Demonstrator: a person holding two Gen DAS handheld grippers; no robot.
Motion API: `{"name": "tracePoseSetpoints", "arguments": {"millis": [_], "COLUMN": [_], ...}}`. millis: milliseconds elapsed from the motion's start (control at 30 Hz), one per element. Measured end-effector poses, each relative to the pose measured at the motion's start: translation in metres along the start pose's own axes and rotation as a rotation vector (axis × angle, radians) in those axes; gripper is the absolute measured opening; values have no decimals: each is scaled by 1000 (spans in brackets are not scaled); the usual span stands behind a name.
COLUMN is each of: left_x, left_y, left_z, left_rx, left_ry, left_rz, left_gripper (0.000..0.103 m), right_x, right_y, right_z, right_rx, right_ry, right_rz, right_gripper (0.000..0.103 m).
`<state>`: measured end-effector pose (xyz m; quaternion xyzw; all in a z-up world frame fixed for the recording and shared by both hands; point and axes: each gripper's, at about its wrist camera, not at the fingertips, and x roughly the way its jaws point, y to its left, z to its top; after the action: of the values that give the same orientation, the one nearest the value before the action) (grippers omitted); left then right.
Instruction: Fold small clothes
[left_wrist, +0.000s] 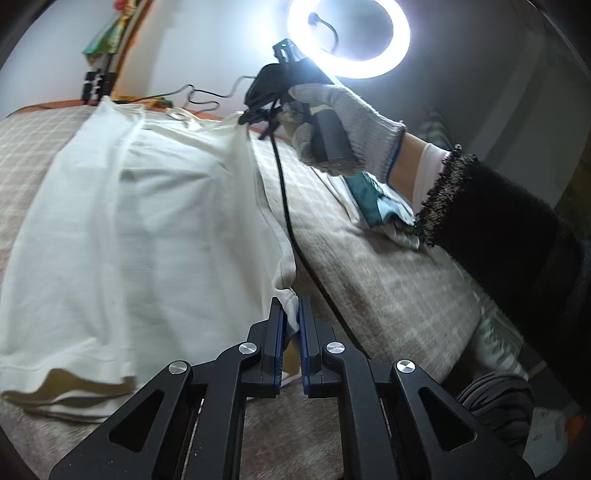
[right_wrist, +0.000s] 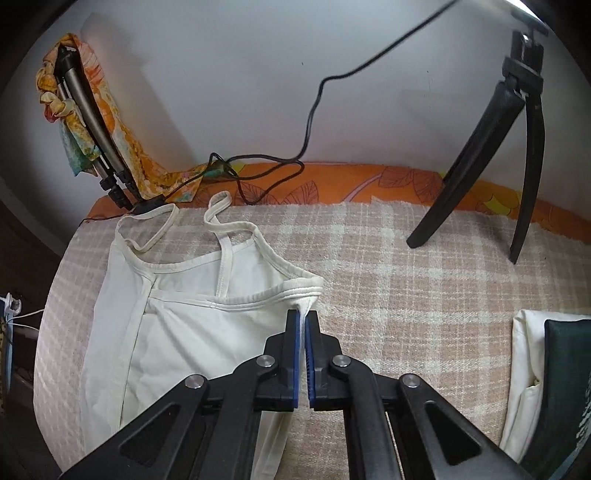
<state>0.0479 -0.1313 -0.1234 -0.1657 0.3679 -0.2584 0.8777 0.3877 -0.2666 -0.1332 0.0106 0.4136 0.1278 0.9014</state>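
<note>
A white strappy camisole lies spread on a beige checked blanket. My left gripper is shut on the camisole's lower hem corner at its right edge. My right gripper is shut on the camisole at its upper side corner under the armhole; its two thin straps lie loose toward the wall. In the left wrist view the right gripper shows at the far end of the garment, held by a gloved hand, pinching the fabric edge.
A stack of folded clothes, white and dark green, lies at the right. A black tripod stands on the blanket near the wall. A ring light glares above. Black cables and a second folded stand with a scarf lie at the back left.
</note>
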Motion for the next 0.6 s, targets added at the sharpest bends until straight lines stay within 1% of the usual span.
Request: {"name": "tracePoseSetpoints", "arguments": {"millis": [100,267,433,600], "left_x": [-8,-16,-28,-31], "left_y": [7,18,33,44], "left_z": [-2,-5,-9,-15], "left_rx": [-23,-52,-81,-96], "left_ry": [-19,-28,-44,-36], "left_rz": [7,24,47,69], "left_gripper": [6,6,6,5], "right_x": [-6,-5,6,22], "right_y": [23,62,99,136], "right_z": [10,19,20,20], "right_rx": [-50,-126,-184,-249], "right_ry": [-5,-5,3,16], "right_rz": [-42,-96,-116,-134], "right_gripper": [0,0,0,0]}}
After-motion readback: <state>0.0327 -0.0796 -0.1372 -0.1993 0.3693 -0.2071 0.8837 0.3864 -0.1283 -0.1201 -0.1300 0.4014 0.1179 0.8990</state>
